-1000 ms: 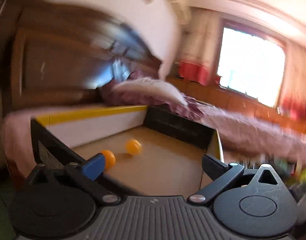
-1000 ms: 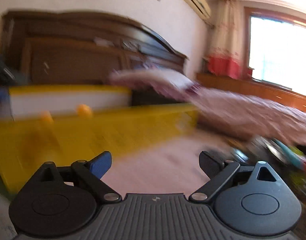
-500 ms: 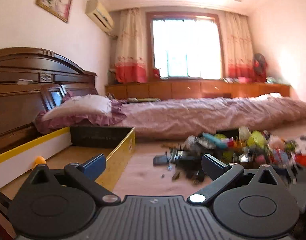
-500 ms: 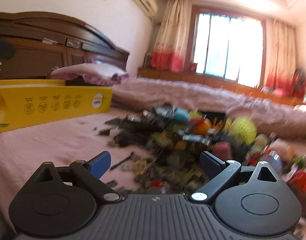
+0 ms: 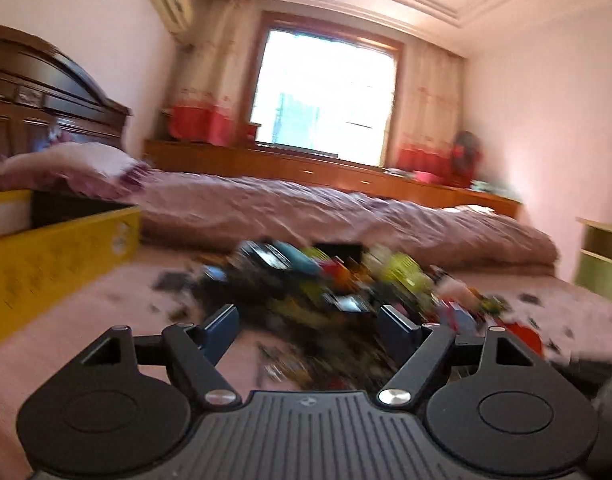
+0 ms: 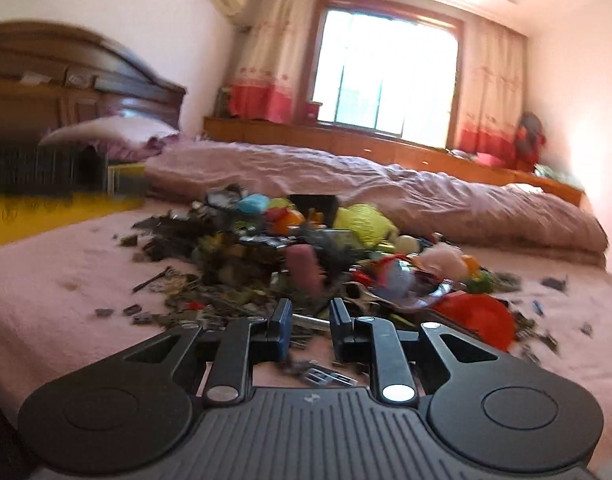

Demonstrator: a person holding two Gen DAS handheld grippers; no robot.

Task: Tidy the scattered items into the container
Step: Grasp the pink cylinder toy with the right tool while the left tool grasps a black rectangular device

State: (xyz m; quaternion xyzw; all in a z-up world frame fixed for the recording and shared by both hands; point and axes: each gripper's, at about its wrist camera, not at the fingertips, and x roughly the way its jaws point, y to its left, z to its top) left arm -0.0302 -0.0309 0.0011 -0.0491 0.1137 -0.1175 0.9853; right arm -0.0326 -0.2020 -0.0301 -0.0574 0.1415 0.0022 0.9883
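Fingers of the right gripper (image 6: pixel 310 322) had just been closing, nearly together, nothing clearly held. The left gripper (image 5: pixel 310 326) stood open, also closing, empty. A toy pile (image 6: pixel 306 240) lay beyond; the yellow box (image 5: pixel 45 256) sat far left.

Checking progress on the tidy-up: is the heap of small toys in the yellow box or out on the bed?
Out. The heap of toys lies spread on the pink bedcover, apart from the yellow box at left.

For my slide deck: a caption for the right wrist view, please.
Right tongs, jaws just narrowed around a thin metal piece, at the near edge of the toy pile on the pink bedspread.
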